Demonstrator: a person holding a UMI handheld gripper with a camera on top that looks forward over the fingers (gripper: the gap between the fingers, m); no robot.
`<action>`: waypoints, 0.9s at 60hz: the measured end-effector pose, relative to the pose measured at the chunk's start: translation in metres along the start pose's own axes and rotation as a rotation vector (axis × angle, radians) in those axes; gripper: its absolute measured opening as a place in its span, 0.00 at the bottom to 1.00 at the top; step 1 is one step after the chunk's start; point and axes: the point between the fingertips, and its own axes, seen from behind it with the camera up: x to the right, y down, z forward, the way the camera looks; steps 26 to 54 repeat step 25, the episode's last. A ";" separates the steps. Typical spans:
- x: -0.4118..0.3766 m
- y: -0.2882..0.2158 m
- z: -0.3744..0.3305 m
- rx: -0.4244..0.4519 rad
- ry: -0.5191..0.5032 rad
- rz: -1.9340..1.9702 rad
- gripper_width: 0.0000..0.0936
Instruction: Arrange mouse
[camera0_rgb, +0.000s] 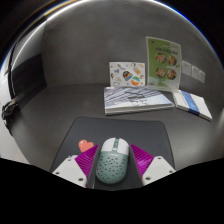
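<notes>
A pale green and white mouse (111, 160) with a dotted shell lies on a dark grey mouse mat (110, 132). It sits between the two fingers of my gripper (112, 166). The magenta pads (143, 159) press against both its sides. The mat bears a small red heart mark (87, 146) just left of the mouse.
Beyond the mat lies a stack of books or magazines (140, 98), with another open booklet (193, 102) to its right. Two upright printed cards (127, 74) (163, 63) stand behind them against the grey wall. A dark object (20, 85) sits at the far left.
</notes>
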 end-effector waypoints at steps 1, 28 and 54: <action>-0.001 0.001 -0.001 -0.007 -0.008 -0.005 0.65; 0.049 0.050 -0.115 0.008 -0.177 -0.041 0.91; 0.049 0.050 -0.115 0.008 -0.177 -0.041 0.91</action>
